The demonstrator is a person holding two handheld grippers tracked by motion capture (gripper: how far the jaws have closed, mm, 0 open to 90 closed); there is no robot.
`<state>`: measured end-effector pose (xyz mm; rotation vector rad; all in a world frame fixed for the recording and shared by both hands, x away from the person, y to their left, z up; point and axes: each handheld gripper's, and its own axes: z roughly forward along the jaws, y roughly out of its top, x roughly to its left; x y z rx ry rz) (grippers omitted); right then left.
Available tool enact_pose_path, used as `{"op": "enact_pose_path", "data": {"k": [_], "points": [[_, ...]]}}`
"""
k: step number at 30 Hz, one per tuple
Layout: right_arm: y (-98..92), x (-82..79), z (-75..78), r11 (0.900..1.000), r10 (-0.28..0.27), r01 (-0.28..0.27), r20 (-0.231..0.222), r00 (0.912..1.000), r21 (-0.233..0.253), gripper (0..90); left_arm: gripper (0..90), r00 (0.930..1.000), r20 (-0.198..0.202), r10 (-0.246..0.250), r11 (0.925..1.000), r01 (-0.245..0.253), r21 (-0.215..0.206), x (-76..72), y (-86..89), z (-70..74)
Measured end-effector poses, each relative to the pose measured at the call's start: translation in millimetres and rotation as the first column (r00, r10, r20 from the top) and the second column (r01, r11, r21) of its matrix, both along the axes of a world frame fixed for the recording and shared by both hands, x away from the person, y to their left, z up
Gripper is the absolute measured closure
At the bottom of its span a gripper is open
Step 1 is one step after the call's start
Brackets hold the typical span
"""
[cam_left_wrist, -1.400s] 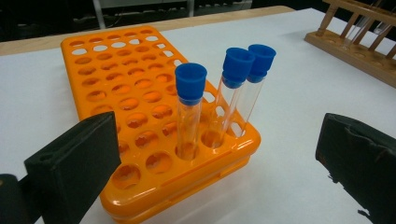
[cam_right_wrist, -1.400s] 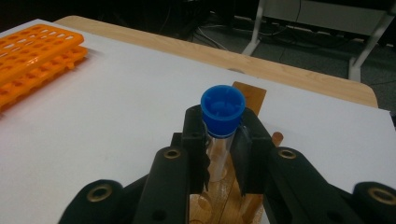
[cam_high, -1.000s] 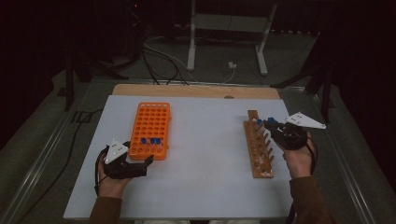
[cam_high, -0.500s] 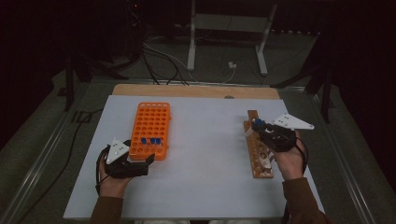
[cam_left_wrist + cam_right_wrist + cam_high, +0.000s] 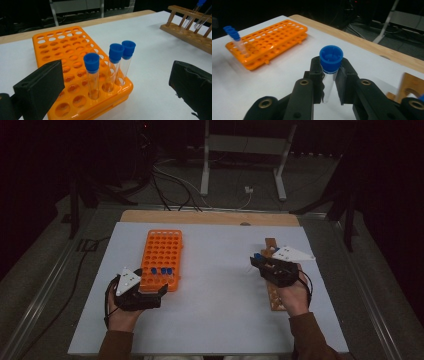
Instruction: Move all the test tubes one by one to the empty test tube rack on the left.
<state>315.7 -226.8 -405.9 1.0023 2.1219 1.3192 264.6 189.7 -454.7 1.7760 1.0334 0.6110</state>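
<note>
Your right gripper [image 5: 329,82] is clamping a blue-capped tube [image 5: 329,67] at frame centre; your left gripper [image 5: 110,85] is gaping wide (lower frame) beside the orange rack [image 5: 62,50].

Lab bench setting: orange test-tube rack [image 5: 161,259] just ahead of left gripper [image 5: 150,292], wooden tube rack [image 5: 274,285] beneath right gripper [image 5: 256,261], blue-capped test tubes [image 5: 115,66], dark cable-strewn floor [image 5: 170,175] beyond.
</note>
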Motion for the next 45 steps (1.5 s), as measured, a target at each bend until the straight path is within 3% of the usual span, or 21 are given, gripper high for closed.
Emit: {"op": "enact_pose_path", "data": {"k": [11, 24, 36, 45], "points": [[24.1, -2.4, -3.5, 0.997, 0.07, -0.069, -0.02, 0.9974, 0.019, 76.9, 0.8, 0.9989, 0.036, -0.029, 0.9995, 0.029, 0.014, -4.3, -14.6, 12.1], [61.0, -8.3, -10.2, 0.984, 0.177, -0.175, -0.046, 0.9831, 0.039, 76.9, 2.8, 0.993, 0.061, -0.101, 0.9944, 0.099, 0.037, -9.5, -44.7, 22.4], [88.6, -17.1, -8.6, 0.966, 0.257, -0.254, -0.056, 0.9648, 0.052, 76.9, 6.2, 0.9843, 0.03, -0.174, 0.9829, 0.172, 0.066, -8.6, -74.9, 16.0], [103.6, -22.9, -10.8, 0.951, 0.306, -0.301, -0.073, 0.9491, 0.076, 76.9, 8.3, 0.9778, 0.01, -0.209, 0.9756, 0.208, 0.071, -9.0, -86.4, 10.7]]}}
